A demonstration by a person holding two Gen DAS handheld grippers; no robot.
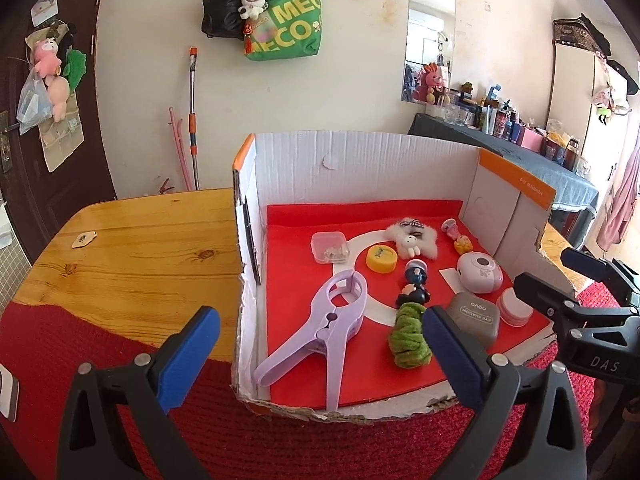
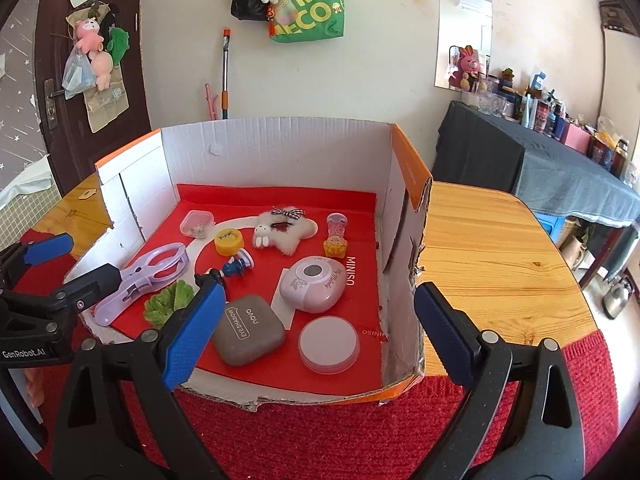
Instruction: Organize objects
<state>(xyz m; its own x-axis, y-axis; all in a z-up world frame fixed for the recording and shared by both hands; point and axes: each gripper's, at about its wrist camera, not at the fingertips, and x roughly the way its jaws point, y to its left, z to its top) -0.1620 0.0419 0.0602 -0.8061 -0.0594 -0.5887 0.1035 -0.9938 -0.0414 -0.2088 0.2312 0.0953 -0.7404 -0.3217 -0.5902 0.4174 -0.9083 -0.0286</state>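
Note:
An open cardboard box with a red liner holds several small things. I see a lilac clamp, a green scrunchie, a grey eyeshadow case, a pink round device, a white round case, a yellow cap and a white plush charm. My left gripper is open and empty at the box's near edge. My right gripper is open and empty above the near right corner.
The box stands on a wooden table partly covered by a red knitted cloth. A clear small box, a blue figurine and a pink-yellow toy also lie inside.

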